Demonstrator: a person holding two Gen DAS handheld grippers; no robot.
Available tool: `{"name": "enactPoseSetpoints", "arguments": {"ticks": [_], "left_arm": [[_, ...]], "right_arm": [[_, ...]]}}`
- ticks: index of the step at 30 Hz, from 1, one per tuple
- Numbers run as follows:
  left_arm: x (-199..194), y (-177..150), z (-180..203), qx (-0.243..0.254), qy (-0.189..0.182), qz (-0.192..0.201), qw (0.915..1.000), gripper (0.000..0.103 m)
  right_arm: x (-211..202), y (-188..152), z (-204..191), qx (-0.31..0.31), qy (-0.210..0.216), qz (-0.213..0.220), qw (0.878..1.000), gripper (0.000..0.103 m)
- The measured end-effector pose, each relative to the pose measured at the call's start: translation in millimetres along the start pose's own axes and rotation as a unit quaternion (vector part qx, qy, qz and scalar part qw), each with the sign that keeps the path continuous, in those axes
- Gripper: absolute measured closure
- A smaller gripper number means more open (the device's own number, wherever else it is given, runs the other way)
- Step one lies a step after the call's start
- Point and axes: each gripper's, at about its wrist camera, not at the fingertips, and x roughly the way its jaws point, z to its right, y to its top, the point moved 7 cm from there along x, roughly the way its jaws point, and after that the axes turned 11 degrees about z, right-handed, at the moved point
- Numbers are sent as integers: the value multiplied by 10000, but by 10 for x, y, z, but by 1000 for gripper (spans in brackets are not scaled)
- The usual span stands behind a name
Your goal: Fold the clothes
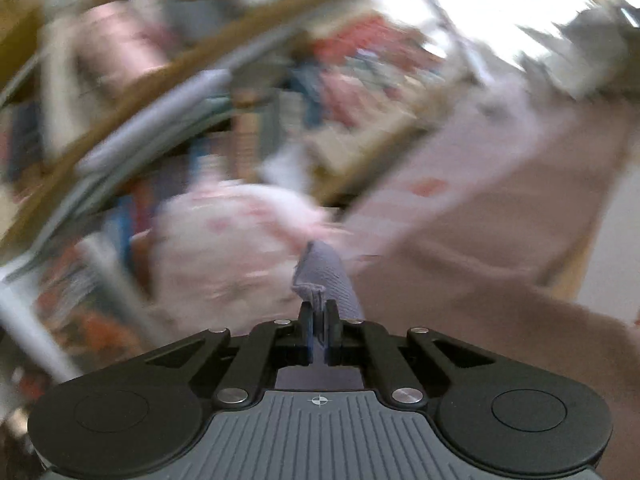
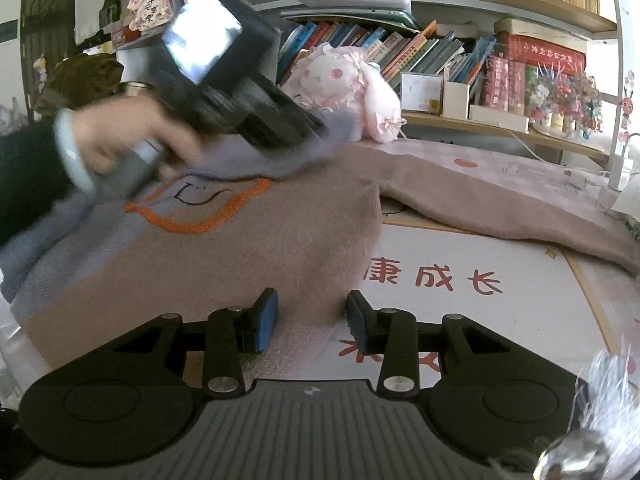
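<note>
While right fingers [image 2: 312, 320] gape, left fingers [image 1: 320, 320] tight on lilac cuff [image 1: 324, 276].

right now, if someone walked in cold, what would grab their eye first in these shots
Most striking is the mauve sweater with an orange outlined patch, spread across the desk mat. The left gripper is shut on its grey-lavender edge, lifted above the sweater at upper left in the right wrist view, blurred. Behind it a pink plush bunny sits against the bookshelf, while the right gripper hovers open over the sweater's hem.
</note>
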Motion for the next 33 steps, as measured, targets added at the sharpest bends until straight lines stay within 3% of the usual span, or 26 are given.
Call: {"name": "enactPoseSetpoints", "arguments": {"ticks": [5, 8, 11, 17, 23, 27, 28, 29, 31, 33], "left_arm": [[-454, -445, -1288, -878, 938, -221, 9915, 99], [-750, -883, -2015, -1277, 1661, -523, 9764, 99], [-1070, -1322, -2617, -1554, 2354, -816, 9559, 99], [-1381, -1837, -3196, -1610, 3217, -1175, 9256, 99], [-1425, -2207, -3429, -1506, 3564, -1510, 9097, 96], [-1416, -2398, -3457, -1758, 3435, -1700, 9067, 81], [-1427, -2409, -3431, -1800, 3394, -1721, 9071, 69], [-1458, -2376, -3360, -1766, 3328, -1639, 9117, 57], [-1539, -2276, -3141, -1746, 3096, -1426, 9238, 45], [-1642, -2142, -2841, -1790, 2753, -1175, 9372, 40]], "right_arm": [[1, 1, -6, -10, -12, -1, 10000, 67], [6, 1, -9, -16, -19, -4, 10000, 67], [12, 4, -12, -26, -34, -17, 10000, 67], [21, 4, -27, -47, -121, -25, 9999, 67], [22, -6, -50, -69, -236, -9, 9997, 66], [21, -7, -54, -67, -271, -7, 9996, 66], [21, -6, -55, -64, -280, -6, 9996, 66], [21, -7, -56, -59, -290, 1, 9996, 66], [18, -11, -61, -66, -307, 16, 9995, 67], [14, -14, -68, -82, -321, 25, 9994, 67]]}}
